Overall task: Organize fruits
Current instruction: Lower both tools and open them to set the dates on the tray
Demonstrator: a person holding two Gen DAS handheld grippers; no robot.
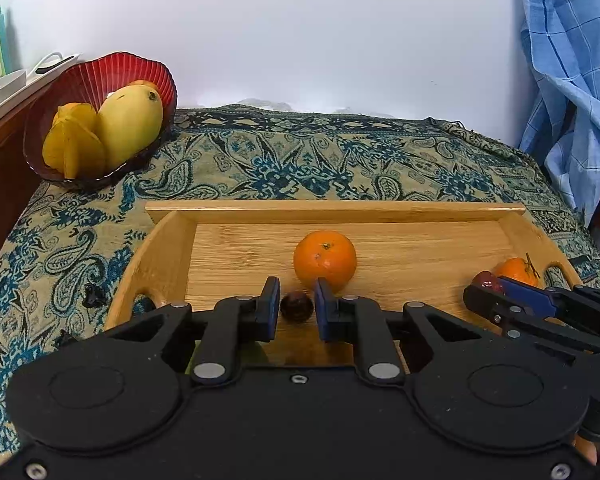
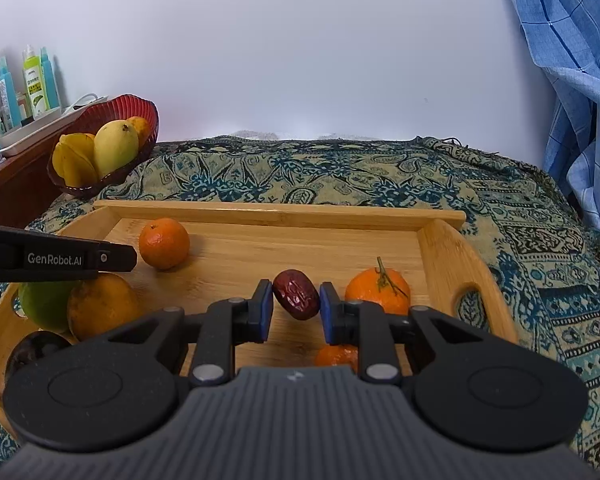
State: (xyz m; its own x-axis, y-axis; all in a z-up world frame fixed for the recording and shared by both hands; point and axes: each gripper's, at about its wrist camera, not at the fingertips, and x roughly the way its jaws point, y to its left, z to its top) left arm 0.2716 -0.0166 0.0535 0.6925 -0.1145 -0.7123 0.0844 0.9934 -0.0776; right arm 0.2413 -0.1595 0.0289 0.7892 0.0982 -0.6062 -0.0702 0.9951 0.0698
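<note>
1. A red bowl (image 1: 100, 120) at the far left of the patterned cloth (image 1: 300, 160) holds a mango (image 1: 130, 124) and a star fruit (image 1: 74, 148).
2. The left gripper (image 1: 296, 306) is parted around a small dark fruit (image 1: 296, 307) on the wooden tray (image 1: 332, 212), not clearly touching it; an orange (image 1: 325, 261) sits just behind.
3. The right gripper (image 2: 295, 304) is parted around a red date (image 2: 296, 295), contact unclear; a stemmed orange (image 2: 378, 290) lies just right.
</note>
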